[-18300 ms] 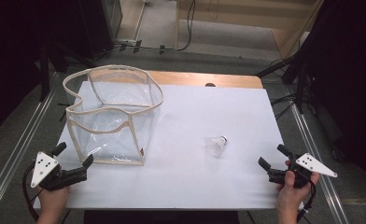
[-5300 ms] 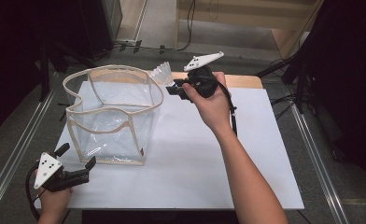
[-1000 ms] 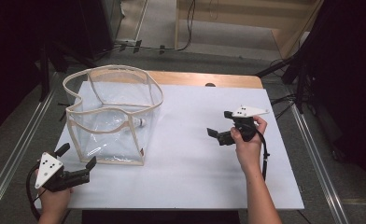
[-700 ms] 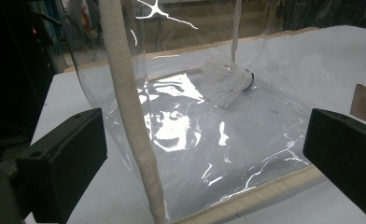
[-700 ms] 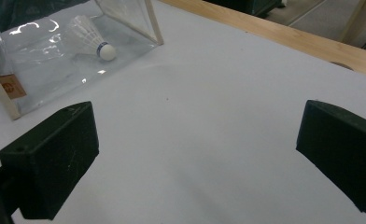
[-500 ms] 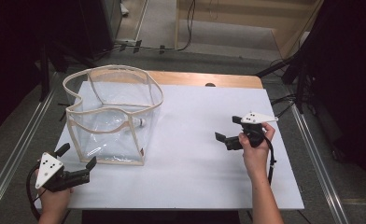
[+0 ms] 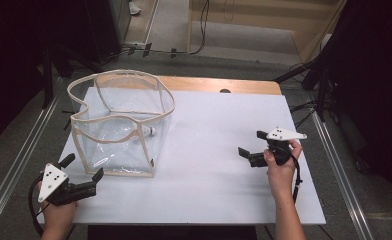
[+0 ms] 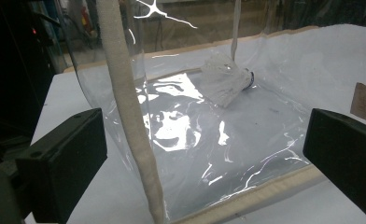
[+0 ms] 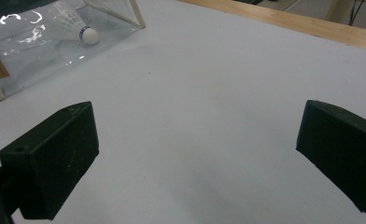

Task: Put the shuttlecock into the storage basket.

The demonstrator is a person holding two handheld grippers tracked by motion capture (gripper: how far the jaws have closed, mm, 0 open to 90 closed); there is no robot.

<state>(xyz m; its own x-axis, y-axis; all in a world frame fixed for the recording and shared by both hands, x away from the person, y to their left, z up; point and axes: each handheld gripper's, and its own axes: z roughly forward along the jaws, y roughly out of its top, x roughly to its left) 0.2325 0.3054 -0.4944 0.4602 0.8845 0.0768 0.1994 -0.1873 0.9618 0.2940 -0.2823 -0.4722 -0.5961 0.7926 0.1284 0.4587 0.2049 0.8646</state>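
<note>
White sheeting covers my table [image 7: 204, 200]. Near its front left corner my left hand-held gripper [image 7: 81, 175] sits with jaws apart, facing the clear plastic beige-trimmed bag [image 7: 121, 125] holding the white feathered shuttlecock [image 7: 145, 132]. Toward the right edge, my right hand-held gripper [image 7: 252, 146] gapes empty.

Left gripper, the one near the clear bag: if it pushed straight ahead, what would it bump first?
Probably the clear bag's near wall; the left gripper aims at it, jaws open. The shuttlecock lies deeper inside.
</note>
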